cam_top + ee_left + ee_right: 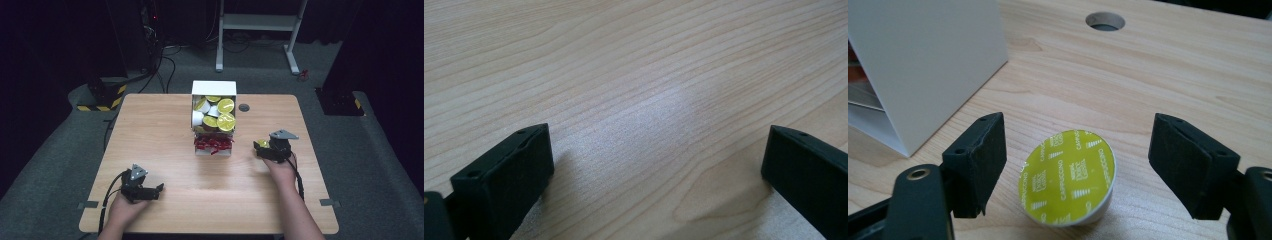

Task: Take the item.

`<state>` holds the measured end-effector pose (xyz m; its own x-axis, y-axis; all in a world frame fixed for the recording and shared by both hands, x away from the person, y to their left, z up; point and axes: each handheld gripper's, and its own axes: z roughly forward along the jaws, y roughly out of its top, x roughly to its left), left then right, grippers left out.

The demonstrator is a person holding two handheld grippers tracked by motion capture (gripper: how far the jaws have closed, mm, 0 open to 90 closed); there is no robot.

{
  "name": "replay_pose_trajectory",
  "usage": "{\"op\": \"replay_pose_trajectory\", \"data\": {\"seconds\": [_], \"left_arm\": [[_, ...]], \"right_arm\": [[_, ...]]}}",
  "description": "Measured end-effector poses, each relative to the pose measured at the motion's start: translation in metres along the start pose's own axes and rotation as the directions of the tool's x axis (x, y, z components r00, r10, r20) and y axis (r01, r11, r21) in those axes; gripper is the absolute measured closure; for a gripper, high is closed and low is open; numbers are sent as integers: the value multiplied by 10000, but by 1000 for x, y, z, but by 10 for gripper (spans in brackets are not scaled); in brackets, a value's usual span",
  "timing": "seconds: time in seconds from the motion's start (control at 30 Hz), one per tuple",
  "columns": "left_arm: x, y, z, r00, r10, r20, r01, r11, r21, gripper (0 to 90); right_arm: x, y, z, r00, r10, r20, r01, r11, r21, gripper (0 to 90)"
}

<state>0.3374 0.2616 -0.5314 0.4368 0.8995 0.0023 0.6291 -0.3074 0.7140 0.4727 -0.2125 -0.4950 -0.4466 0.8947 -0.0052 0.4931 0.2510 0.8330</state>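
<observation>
A yellow-lidded pod (1067, 179) lies on the table (1168, 75) between the right gripper's (1075, 167) spread jaws, toward seven o'clock. Left gripper (656, 170) gapes, idle.

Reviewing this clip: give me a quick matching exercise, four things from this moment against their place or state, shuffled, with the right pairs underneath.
Things:
1. left gripper
2. right gripper
3. white box
4. round hole

Place or state:
A. at the table's far middle, filled with yellow-lidded capsules
B. open over bare wood, nothing between its jaws
C. cut into the tabletop, beyond the box's right side
D. open, with a loose yellow-lidded capsule lying between its jaws, not clamped

Pairs: 1-B, 2-D, 3-A, 4-C
</observation>
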Motion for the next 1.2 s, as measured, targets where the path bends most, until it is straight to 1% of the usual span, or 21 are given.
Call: {"op": "replay_pose_trajectory", "data": {"seconds": [0.03,0.07,0.1,0.2,0.23,0.4,0.43,0.5,0.57,0.6,0.63,0.67,0.7,0.9,0.97,1.07,1.1,1.2], "left_arm": [[0,0,0,10000,0,-1,0,10000,0,7],[0,0,0,10000,0,-1,0,10000,0,7],[0,0,0,10000,-2,-1,2,10000,-1,7],[0,0,0,10000,2,-7,-2,10000,3,7],[0,0,0,10000,-2,-4,2,10000,1,7],[0,0,0,10000,1,-5,-1,10000,-3,7],[0,0,0,10000,-2,-3,2,10000,1,7],[0,0,0,10000,0,-5,0,10000,-2,7],[0,0,0,10000,-25,-31,25,10000,4,7],[-1,0,0,10000,-37,-57,37,10000,4,7],[-1,0,0,10000,-33,-83,33,10000,-1,9],[-1,0,0,10000,-33,-83,33,10000,-1,9],[-1,0,0,10000,-39,-75,39,10000,1,9],[-1,0,0,10000,-37,-76,37,10000,0,9],[-1,0,0,10000,-43,-68,43,10000,0,9],[-1,0,0,10000,-43,-67,43,10000,-1,9],[-1,0,0,10000,-41,-71,41,10000,-1,9],[-1,0,0,10000,-39,-71,39,10000,1,10]], "right_arm": [[1,1,-3,10000,-33,2,33,9999,-147,242],[1,1,-3,10000,-33,2,33,9999,-147,242],[2,3,-6,10000,9,-26,-9,9996,-274,249],[3,5,-11,9999,72,-81,-75,9990,-431,269],[2,6,-13,9999,23,-105,-28,9988,-498,273],[4,8,-19,9999,14,-168,-24,9982,-596,276],[6,8,-23,9998,-9,-173,-1,9982,-604,273],[7,9,-25,9998,-28,-200,15,9981,-614,272],[10,10,-31,9996,-48,-269,29,9975,-705,272],[10,10,-31,9996,-48,-269,29,9975,-705,272],[11,9,-36,9994,38,-331,-64,9970,-768,276],[11,9,-36,9994,38,-331,-64,9970,-768,276],[13,8,-41,9994,9,-344,-37,9965,-832,279],[18,6,-51,9991,-79,-419,39,9955,-944,279],[22,4,-57,9988,-73,-480,26,9952,-975,279],[24,3,-61,9987,-32,-508,-18,9951,-986,278],[25,3,-62,9985,-86,-537,29,9944,-1055,278],[29,1,-66,9976,-78,-691,3,9942,-1078,278]]}}
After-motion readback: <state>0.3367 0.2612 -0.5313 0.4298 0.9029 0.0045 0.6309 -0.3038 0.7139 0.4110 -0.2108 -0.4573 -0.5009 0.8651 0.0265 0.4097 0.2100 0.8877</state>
